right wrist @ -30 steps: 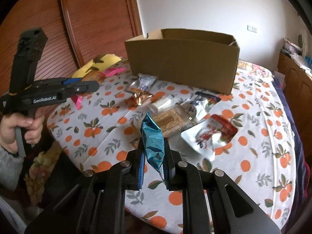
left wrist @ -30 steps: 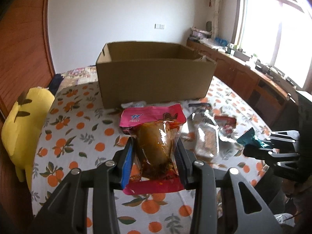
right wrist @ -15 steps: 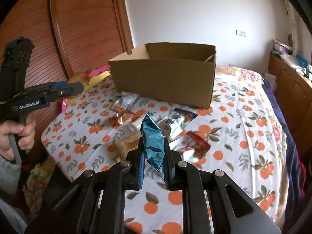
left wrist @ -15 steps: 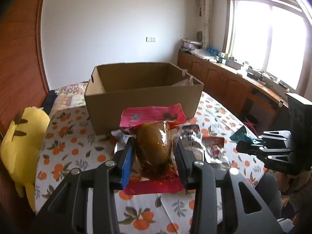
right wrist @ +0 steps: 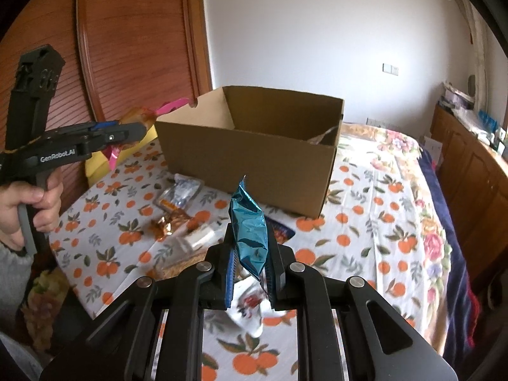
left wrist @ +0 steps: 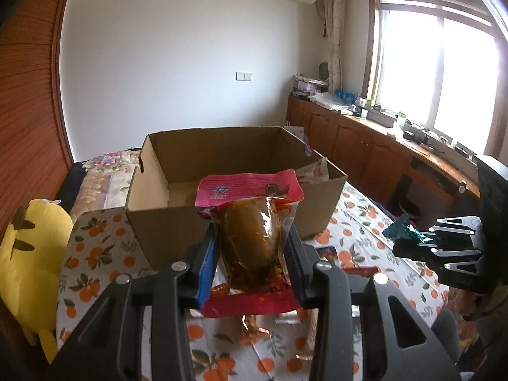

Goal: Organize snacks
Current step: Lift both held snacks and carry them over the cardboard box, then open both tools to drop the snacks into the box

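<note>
- Pink-topped pouch (left wrist: 250, 222): clear film over a brown food piece, held upright in the air on the near side of the cardboard box (left wrist: 222, 219), its top edge level with the box's near rim. Soft and heavy-looking; likely to swing if jerked.
- Left gripper (left wrist: 250, 266): fingers pinch the pouch's lower body from both sides. Advice: carry it over the near wall of the box before loosening, and keep the squeeze even so the film does not slip.
- Blue foil packet (right wrist: 249, 235): standing upright, in the air short of the box's near wall. Light and crinkly; a low drop suits it.
- Right gripper (right wrist: 250, 273): fingers nearly together, pinching the packet's lower half.
- Cardboard box: open-topped, floor mostly bare, a packet or two showing at its right end. Advice: enter one hand at a time, so the grippers do not meet over the opening.
- Loose snacks (right wrist: 177, 203): scattered on the orange-print cloth (right wrist: 365, 222) in front of the box, yet to be collected.
</note>
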